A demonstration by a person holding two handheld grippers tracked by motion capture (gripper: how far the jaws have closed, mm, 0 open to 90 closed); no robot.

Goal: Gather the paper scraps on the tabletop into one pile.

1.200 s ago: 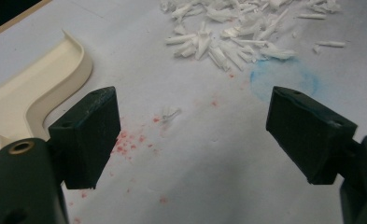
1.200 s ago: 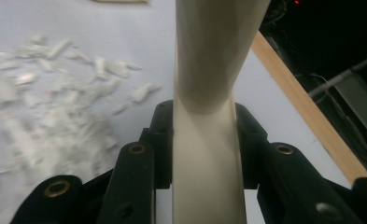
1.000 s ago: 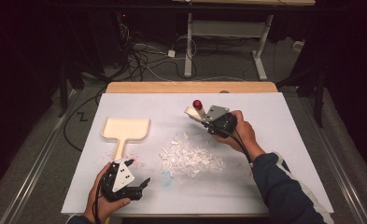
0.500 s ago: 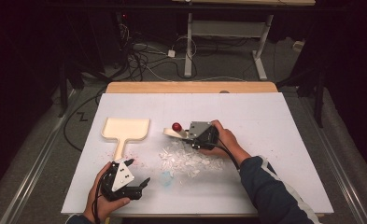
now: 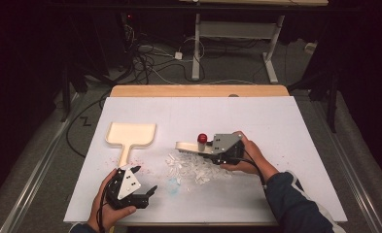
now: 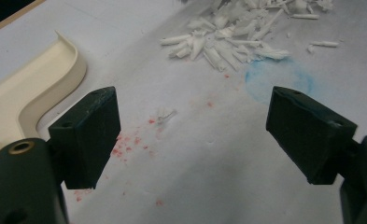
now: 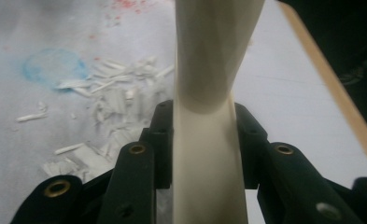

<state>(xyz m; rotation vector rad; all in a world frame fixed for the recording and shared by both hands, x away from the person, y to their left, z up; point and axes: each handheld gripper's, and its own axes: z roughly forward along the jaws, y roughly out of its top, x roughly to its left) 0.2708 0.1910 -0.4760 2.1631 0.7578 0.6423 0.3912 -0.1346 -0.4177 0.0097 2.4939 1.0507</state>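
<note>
Near the middle of the high view, the right gripper (image 5: 209,149) is clenched on the cream handle of a small brush (image 5: 191,147), whose head reaches toward the left of the frame just above the pile of white scraps (image 5: 193,167) on the desk (image 5: 276,121). In the right gripper view the handle (image 7: 209,140) runs straight up between the jaws, with the scraps to its left. The left gripper (image 5: 147,187) rests released at the lower left, jaws wide and holding nothing, close to the stem of the cream dustpan (image 5: 130,134). To sweep well, I'd say the brush head should stay low and flat on the paper, pushing the scraps leftward in short strokes toward the dustpan's mouth, which lies well apart from the pile.
</note>
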